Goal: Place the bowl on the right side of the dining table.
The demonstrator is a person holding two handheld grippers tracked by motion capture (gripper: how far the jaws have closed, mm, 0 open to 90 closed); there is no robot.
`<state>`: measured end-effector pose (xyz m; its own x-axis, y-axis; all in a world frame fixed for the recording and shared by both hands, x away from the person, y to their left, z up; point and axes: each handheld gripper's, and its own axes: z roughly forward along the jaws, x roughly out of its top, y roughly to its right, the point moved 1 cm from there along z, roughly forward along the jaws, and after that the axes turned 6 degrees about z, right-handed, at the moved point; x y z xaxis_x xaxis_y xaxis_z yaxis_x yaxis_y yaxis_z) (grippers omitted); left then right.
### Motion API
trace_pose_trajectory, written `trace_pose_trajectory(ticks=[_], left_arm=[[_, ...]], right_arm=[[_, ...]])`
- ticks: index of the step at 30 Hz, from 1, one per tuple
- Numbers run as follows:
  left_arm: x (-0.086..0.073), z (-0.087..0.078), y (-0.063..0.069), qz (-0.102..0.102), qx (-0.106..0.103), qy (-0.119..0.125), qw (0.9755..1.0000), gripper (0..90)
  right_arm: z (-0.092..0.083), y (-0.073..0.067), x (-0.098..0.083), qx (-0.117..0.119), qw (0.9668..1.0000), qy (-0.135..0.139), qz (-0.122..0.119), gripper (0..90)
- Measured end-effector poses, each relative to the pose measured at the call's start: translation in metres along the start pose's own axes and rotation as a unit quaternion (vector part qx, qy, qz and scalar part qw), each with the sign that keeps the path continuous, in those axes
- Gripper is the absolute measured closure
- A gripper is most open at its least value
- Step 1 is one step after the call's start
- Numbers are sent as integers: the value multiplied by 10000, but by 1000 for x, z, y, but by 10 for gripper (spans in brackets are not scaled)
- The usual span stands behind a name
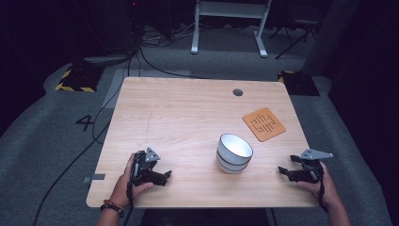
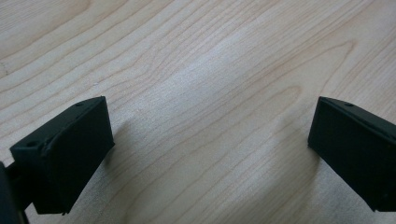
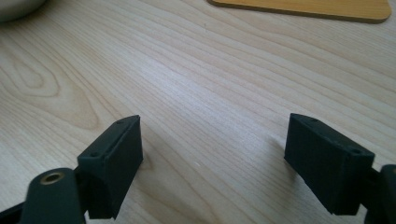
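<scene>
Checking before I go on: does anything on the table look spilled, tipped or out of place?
Nothing stands out. The stacked bowls sit upright, the orange mat lies flat though turned askew to the table edges, and no spill shows.

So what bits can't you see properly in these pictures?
- Bowl: high view, its own wall hides the lower inside; right gripper view's top-left edge cuts it off.
- Orange mat: pattern too small to read; the right gripper view's top edge cuts it.
- Right hand: partly behind the right tongs.
</scene>
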<state>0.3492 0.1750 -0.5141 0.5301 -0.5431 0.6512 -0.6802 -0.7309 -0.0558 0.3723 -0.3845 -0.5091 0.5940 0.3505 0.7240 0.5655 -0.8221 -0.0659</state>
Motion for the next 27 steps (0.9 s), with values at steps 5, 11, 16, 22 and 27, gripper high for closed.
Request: trace_pose_trajectory(ticks=[5,11,16,22,27], left_arm=[[0,0,0,4,9,-8,10000,1],[0,0,0,-20,5,2,10000,1],[0,0,0,-21,4,1,10000,1],[0,0,0,-18,4,5,10000,1],[0,0,0,-27,1,4,10000,1]], right_arm=[[-1,0,2,86,9999,51,-12,190],[-10,-8,11,73,9997,175,-131,194],[-16,-14,17,161,9991,310,-227,198],[-21,-23,28,266,9982,389,-367,199],[-23,-30,35,350,9974,434,-453,200]])
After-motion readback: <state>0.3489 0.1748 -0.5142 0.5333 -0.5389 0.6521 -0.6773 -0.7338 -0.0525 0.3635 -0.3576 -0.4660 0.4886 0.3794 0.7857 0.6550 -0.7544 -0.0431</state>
